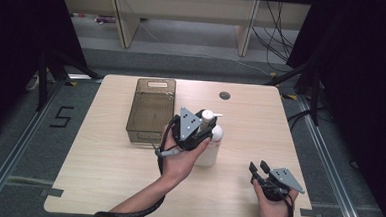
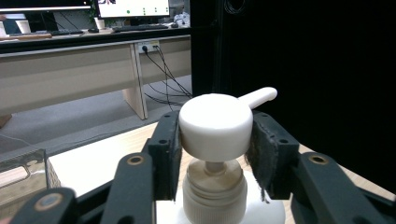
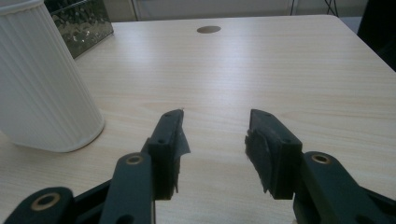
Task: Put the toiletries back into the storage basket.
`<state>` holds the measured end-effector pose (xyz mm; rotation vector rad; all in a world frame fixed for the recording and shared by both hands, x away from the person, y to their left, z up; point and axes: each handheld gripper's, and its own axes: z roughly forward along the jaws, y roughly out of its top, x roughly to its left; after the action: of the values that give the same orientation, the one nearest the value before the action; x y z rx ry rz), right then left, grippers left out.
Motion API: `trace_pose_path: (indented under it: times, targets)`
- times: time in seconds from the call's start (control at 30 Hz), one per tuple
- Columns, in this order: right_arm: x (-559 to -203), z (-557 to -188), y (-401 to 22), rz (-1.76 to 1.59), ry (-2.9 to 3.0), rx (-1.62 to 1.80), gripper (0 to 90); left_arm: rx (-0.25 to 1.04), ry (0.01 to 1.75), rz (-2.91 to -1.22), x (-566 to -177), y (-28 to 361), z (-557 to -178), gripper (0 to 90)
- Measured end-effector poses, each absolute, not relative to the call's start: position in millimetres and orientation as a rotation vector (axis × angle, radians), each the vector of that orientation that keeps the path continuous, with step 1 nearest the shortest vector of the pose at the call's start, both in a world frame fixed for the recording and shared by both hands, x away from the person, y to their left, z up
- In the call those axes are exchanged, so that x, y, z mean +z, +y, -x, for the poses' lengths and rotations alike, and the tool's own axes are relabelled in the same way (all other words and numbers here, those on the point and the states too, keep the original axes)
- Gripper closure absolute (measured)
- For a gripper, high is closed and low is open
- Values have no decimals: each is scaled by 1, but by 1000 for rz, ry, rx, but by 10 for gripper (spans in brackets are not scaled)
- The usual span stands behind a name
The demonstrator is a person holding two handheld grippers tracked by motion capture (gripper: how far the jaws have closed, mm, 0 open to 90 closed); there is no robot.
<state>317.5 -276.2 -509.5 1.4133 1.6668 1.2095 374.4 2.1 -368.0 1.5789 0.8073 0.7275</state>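
A white ribbed pump bottle [image 1: 212,148] stands upright near the middle of the table. My left gripper [image 1: 203,127] reaches in from the left at the bottle's top. In the left gripper view its two black pads [image 2: 169,149] press on either side of the round white pump head [image 2: 215,126], whose spout points away to the right. My right gripper [image 1: 258,167] rests near the table's front right corner, jaws apart with only bare tabletop between them [image 3: 214,135]. The bottle's lower body [image 3: 42,84] stands to the left of it, clear of the jaws.
A clear brownish plastic basket [image 1: 155,82] sits on the table just left of the bottle, and I also see its corner [image 3: 84,21] beyond the bottle. A round cable hole [image 1: 224,95] lies at the back of the wooden table [image 1: 107,179]. Desks and cables stand beyond.
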Motion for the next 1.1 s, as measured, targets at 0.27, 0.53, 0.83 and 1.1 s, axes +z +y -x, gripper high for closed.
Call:
trace_pose_path:
  times: [0.27,0.53,0.83,1.1]
  targets:
    - [-511,-318,-274,-1420,1658,1237,556,734,824,-1582,-367,0,-376,579]
    - [-511,-318,-276,-1401,1664,1233,555,733,821,-1583,-366,-1,-377,579]
    - [-511,-318,-273,-1423,1653,1240,555,706,814,-1597,-364,1,-379,589]
    - [-511,-316,-273,-1462,1650,1245,555,677,813,-1582,-361,6,-379,591]
